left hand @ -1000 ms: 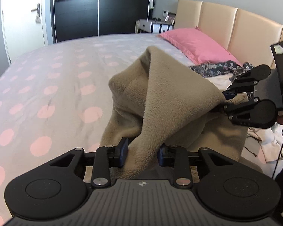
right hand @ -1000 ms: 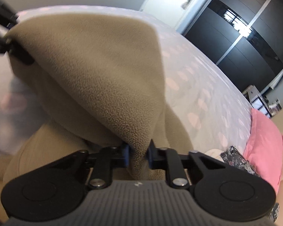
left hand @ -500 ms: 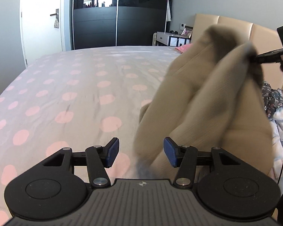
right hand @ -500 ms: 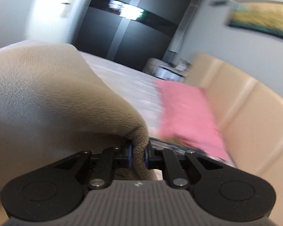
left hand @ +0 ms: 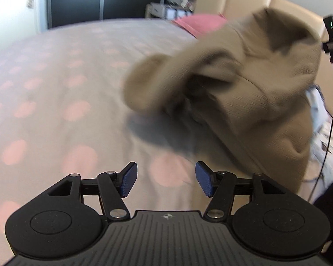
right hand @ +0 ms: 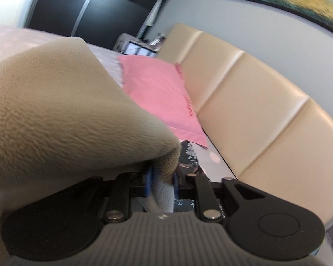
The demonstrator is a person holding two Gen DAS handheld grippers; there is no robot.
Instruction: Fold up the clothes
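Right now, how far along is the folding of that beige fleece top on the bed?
Barely begun: nothing neatly folded shows yet. In hand: the beige fleece garment hangs bunched above the pink-dotted bedsheet, its edge between the pads of the right hand-held gripper, whose jaws are opening. The left hand-held gripper is empty, jaws opening. Left: spreading and folding it, plus the crumpled clothes nearby.

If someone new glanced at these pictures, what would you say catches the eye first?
Most striking is the beige fleece garment, bunched and blurred in mid-air above the pink-dotted bedspread. Its edge sits between the pads of the right tool, whose jaws are opening, while the left tool, also opening, holds nothing. Behind lie a pink pillow and a cream padded headboard.
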